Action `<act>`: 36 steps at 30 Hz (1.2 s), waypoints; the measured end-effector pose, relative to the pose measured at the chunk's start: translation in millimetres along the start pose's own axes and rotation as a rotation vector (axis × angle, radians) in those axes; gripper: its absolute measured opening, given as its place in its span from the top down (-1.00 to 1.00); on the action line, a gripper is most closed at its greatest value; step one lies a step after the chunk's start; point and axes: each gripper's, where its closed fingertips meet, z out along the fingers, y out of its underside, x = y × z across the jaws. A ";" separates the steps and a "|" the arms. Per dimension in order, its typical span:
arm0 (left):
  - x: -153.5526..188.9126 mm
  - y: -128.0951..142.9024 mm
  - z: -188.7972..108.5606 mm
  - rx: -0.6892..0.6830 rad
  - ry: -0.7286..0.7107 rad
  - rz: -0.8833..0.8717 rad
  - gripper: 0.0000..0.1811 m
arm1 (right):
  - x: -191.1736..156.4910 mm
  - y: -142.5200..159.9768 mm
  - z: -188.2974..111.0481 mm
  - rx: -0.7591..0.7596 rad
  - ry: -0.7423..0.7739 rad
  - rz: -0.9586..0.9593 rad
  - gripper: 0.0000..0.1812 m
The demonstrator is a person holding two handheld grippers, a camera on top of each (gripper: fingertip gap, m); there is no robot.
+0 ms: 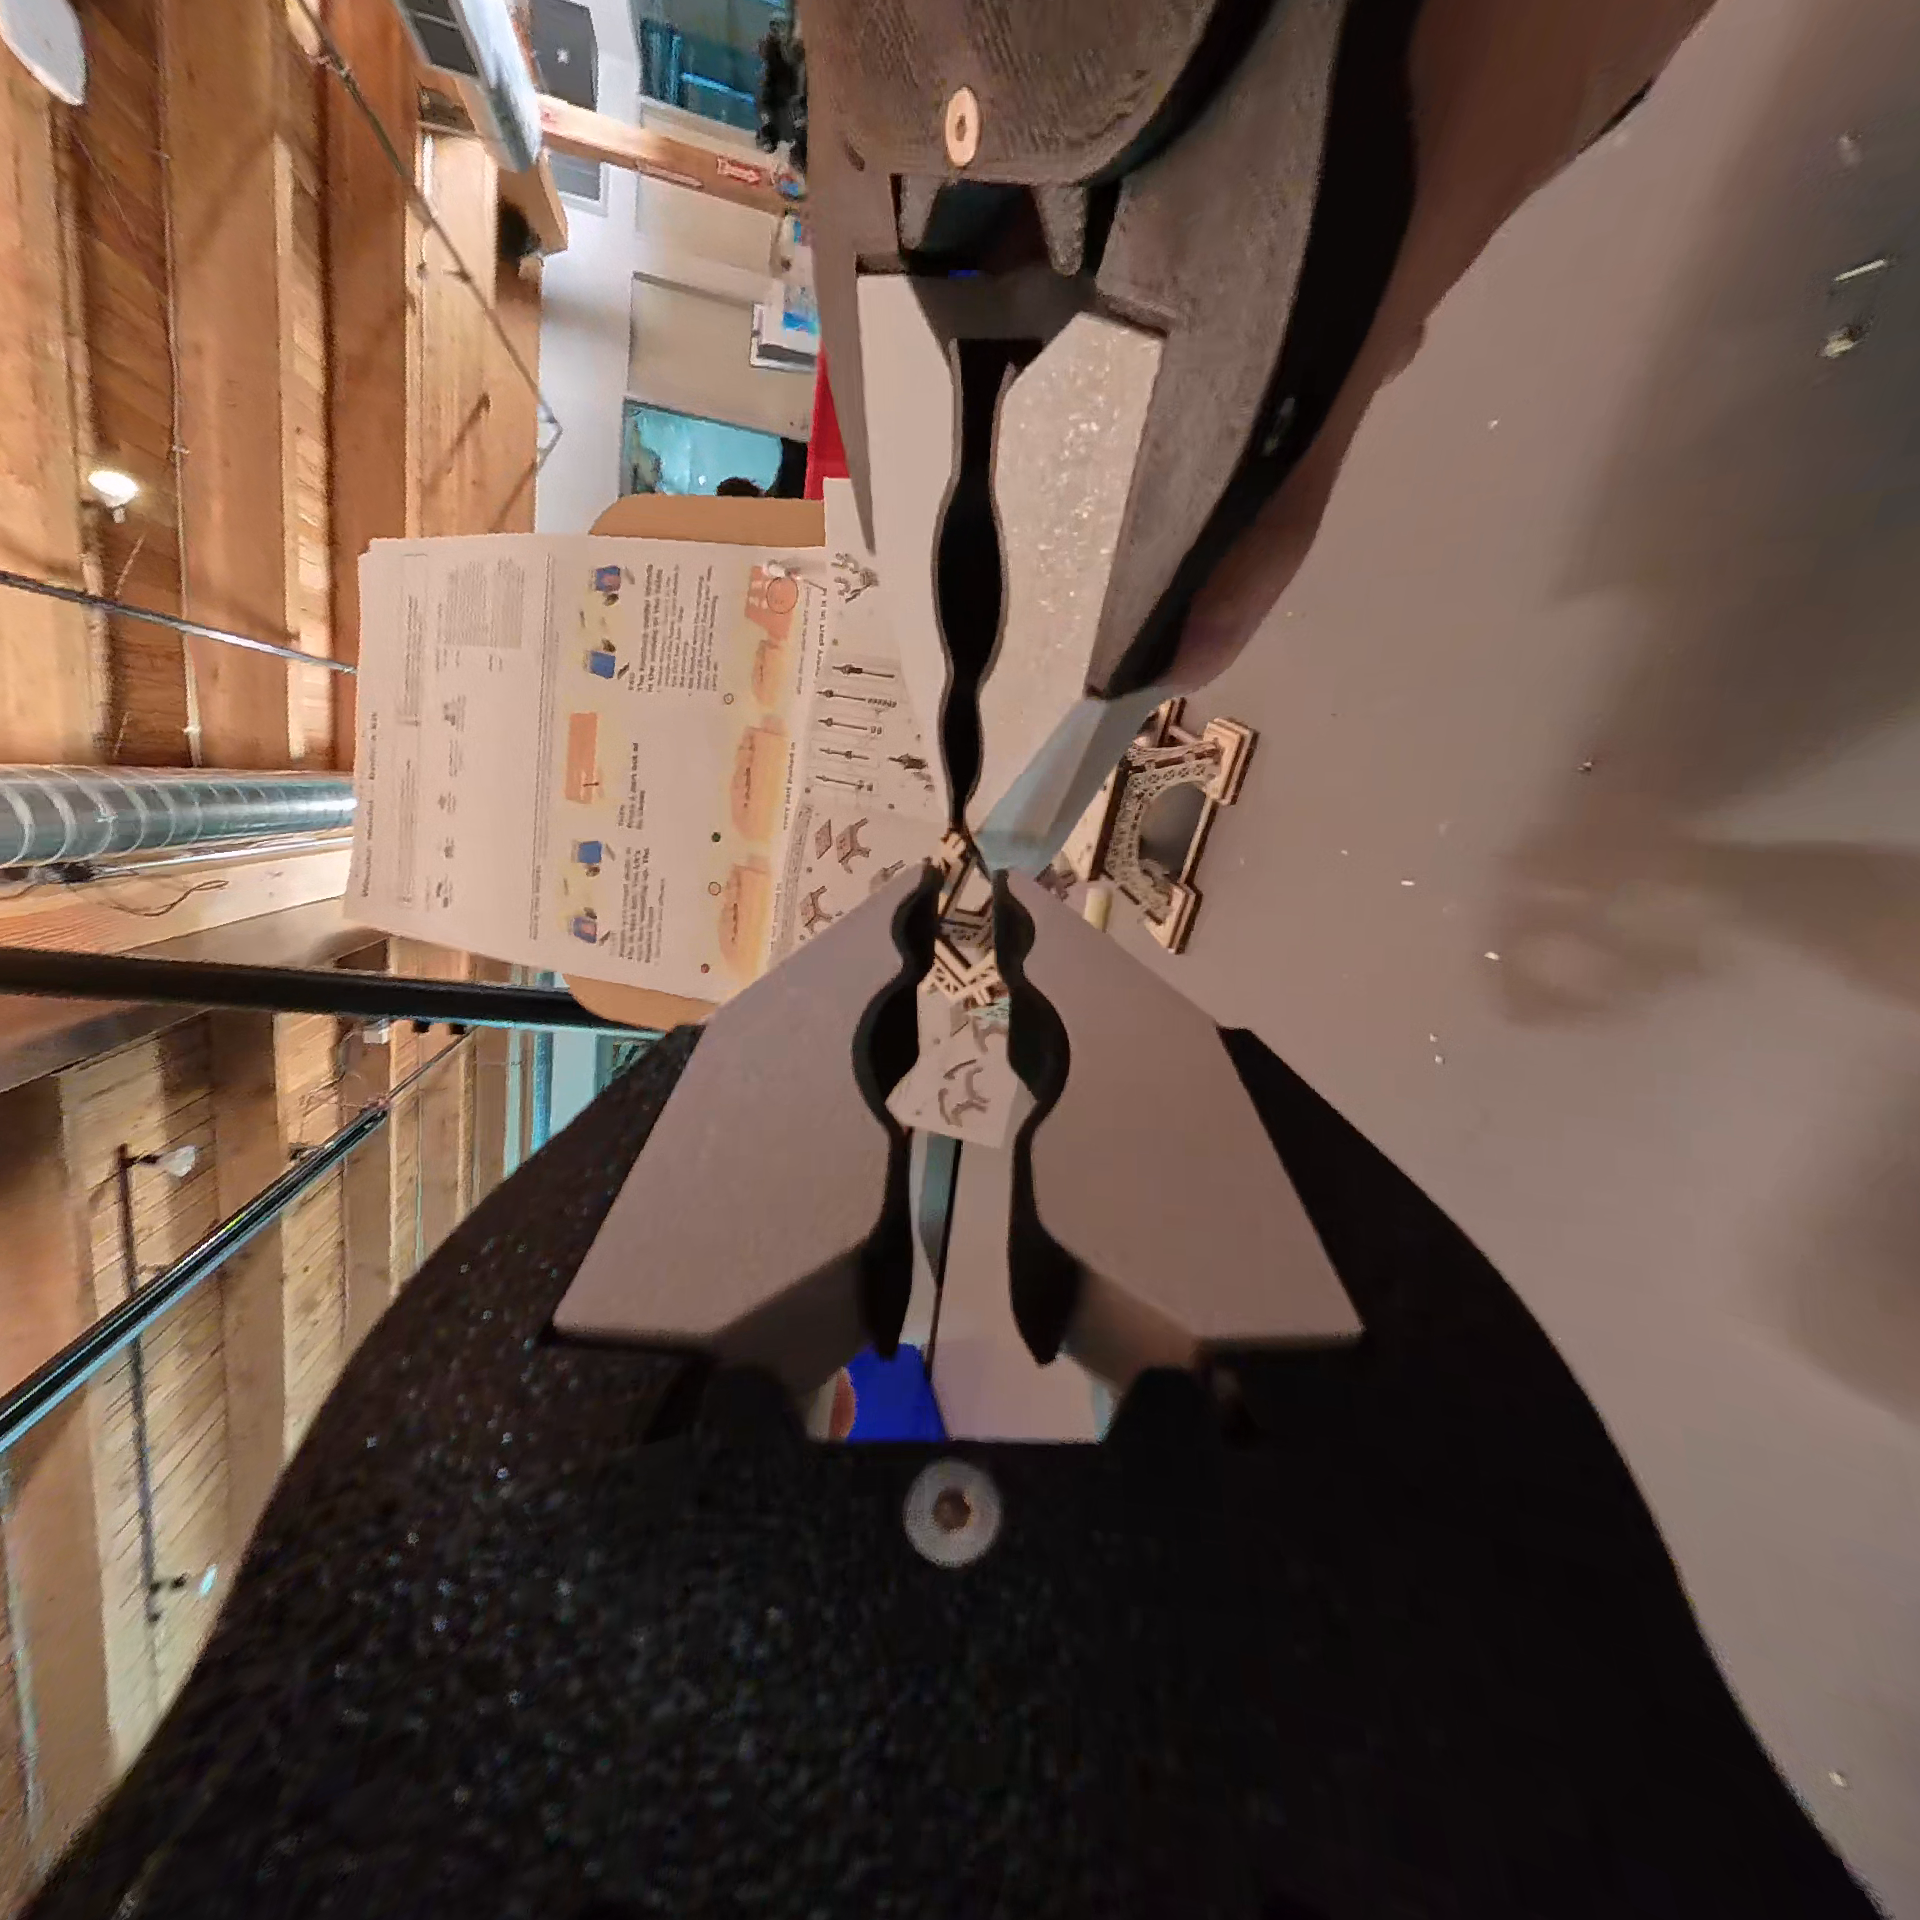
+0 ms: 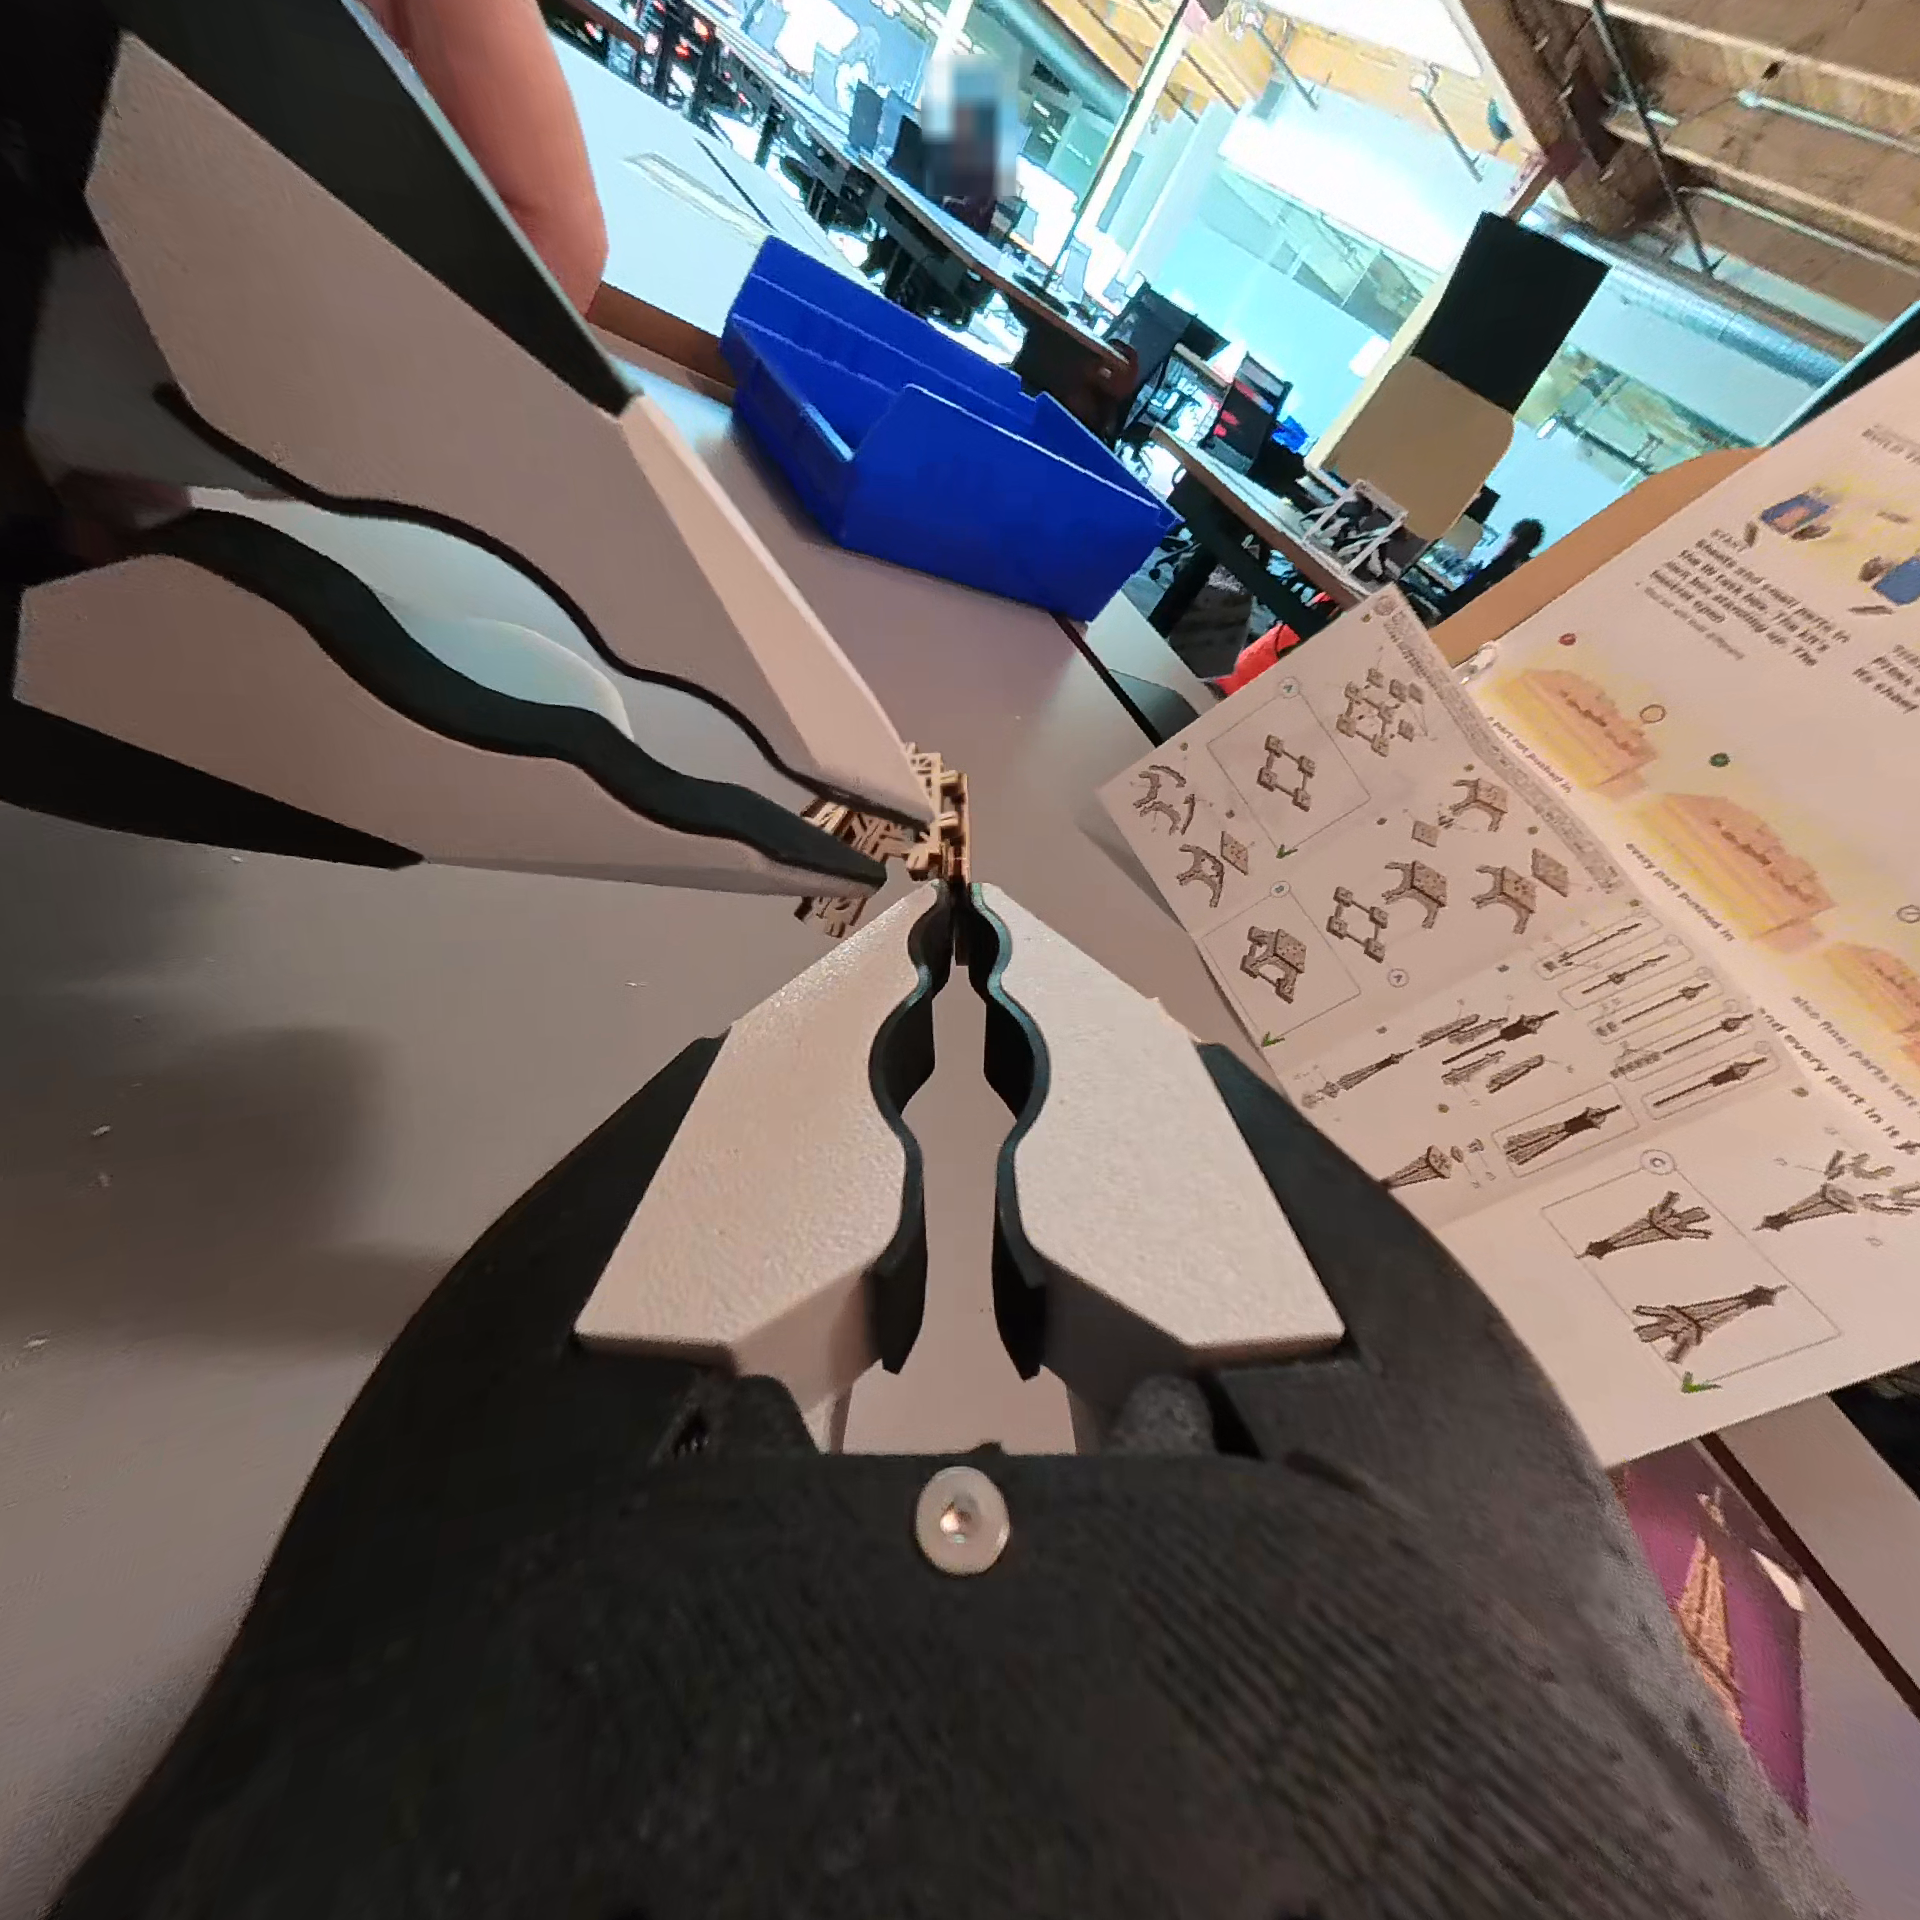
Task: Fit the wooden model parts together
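My left gripper [image 1: 961, 894] is shut on a pale wooden lattice tower section [image 1: 964, 961], which sticks out past its fingertips. My right gripper [image 2: 956, 902] is shut on a small thin wooden part [image 2: 958, 831] at its very tips. The two grippers meet tip to tip, and the small part touches the end of the lattice section [image 2: 857, 836]. In the right wrist view, the left gripper [image 2: 904, 847] comes in from the left. In the left wrist view, the right gripper [image 1: 968, 823] comes in from above. A wooden arched tower base [image 1: 1164, 821] stands on the grey table [image 1: 1558, 623] just behind them.
A printed instruction sheet [image 2: 1558, 935] leans on cardboard at the right; it also shows in the left wrist view [image 1: 582, 748]. A blue plastic bin [image 2: 935, 447] sits at the table's far edge. Small wood crumbs lie on the table [image 2: 208, 1039]. My left and right fingertips are right by each other.
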 end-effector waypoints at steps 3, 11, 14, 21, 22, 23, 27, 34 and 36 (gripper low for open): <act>-6.5 1.4 -0.5 -0.024 -0.047 0.029 0.98 | 2.7 -3.0 -0.9 0.004 0.042 -0.058 1.00; -15.3 3.6 -2.8 -0.039 -0.098 0.044 1.00 | 6.4 -12.0 -4.1 0.036 0.107 -0.164 1.00; -18.3 1.8 -4.5 -0.023 -0.102 0.031 1.00 | 7.7 -16.1 -6.0 0.062 0.110 -0.156 1.00; -22.3 -0.6 -8.2 0.012 -0.104 0.015 1.00 | 8.6 -22.5 -9.1 0.102 0.118 -0.170 1.00; -23.3 -0.7 -8.8 0.015 -0.106 0.010 1.00 | 8.5 -23.9 -9.5 0.109 0.119 -0.169 1.00; -23.4 -0.6 -9.0 0.014 -0.105 0.011 1.00 | 8.2 -24.5 -9.6 0.112 0.120 -0.173 1.00; -20.0 -0.5 -8.9 0.024 -0.094 0.026 1.00 | 7.0 -23.2 -10.2 0.108 0.118 -0.216 1.00; -23.2 4.0 -9.1 0.011 -0.148 0.050 1.00 | 7.4 -30.1 -10.0 0.090 0.188 -0.335 1.00; -29.2 1.5 -12.0 0.036 -0.133 -0.038 1.00 | 6.9 -21.6 -8.7 0.097 0.146 -0.294 1.00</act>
